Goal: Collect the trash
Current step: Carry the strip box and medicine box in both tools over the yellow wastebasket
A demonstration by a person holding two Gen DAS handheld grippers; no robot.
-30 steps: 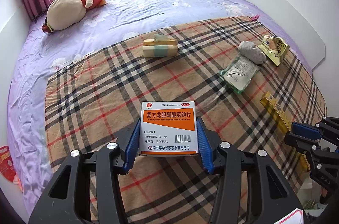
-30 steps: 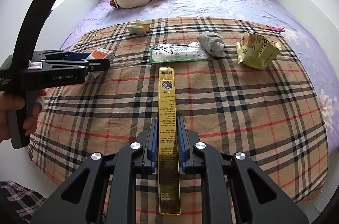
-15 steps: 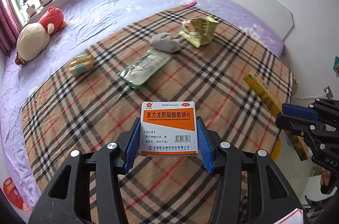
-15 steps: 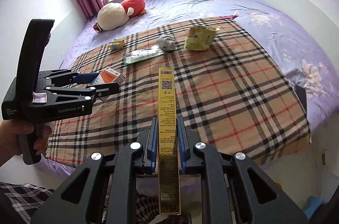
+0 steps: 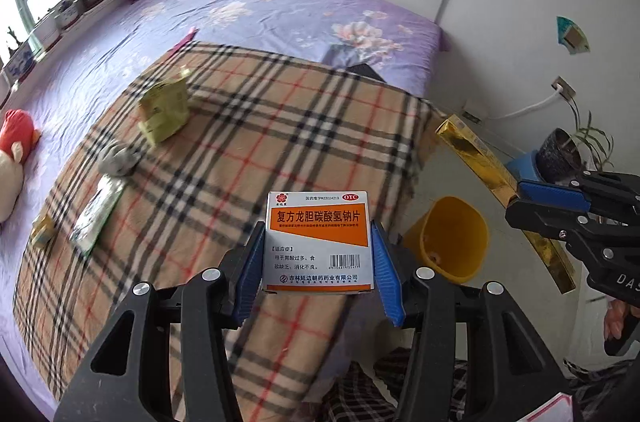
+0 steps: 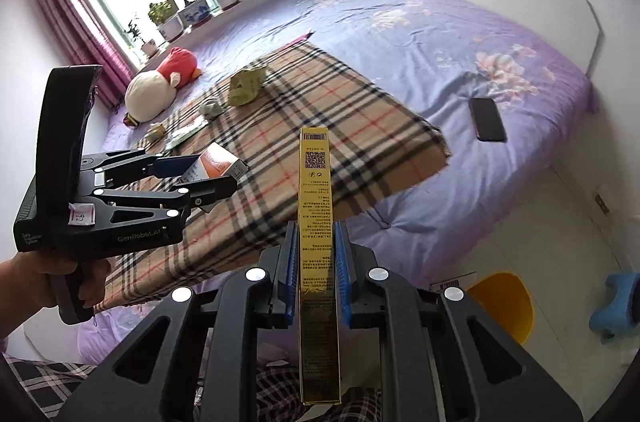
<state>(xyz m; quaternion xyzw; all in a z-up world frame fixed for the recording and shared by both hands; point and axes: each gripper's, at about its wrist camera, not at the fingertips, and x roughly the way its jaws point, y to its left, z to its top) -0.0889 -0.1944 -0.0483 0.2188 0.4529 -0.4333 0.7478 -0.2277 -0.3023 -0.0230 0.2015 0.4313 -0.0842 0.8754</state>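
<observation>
My left gripper (image 5: 318, 262) is shut on an orange and white medicine box (image 5: 319, 246), held above the plaid blanket's edge. My right gripper (image 6: 316, 258) is shut on a long gold box (image 6: 317, 222); it also shows in the left wrist view (image 5: 476, 158). A yellow bin (image 5: 448, 238) stands on the floor beside the bed, below and between both grippers, and shows in the right wrist view (image 6: 504, 302). A crumpled yellow-green bag (image 5: 164, 110), a grey wad (image 5: 118, 160), a white-green packet (image 5: 98, 214) and a small yellow pack (image 5: 42, 232) lie on the blanket.
A plaid blanket (image 5: 260, 126) covers part of the purple bed (image 6: 420, 34). A black phone (image 6: 487, 119) lies on the sheet. A plush toy (image 6: 160, 82) lies near the window. A blue stool (image 6: 612, 298) and a potted plant (image 5: 560, 158) stand on the floor.
Both grippers have swung right, away from the middle of the bed, carrying their boxes. The yellow bin and the floor beside the bed have come into view.
</observation>
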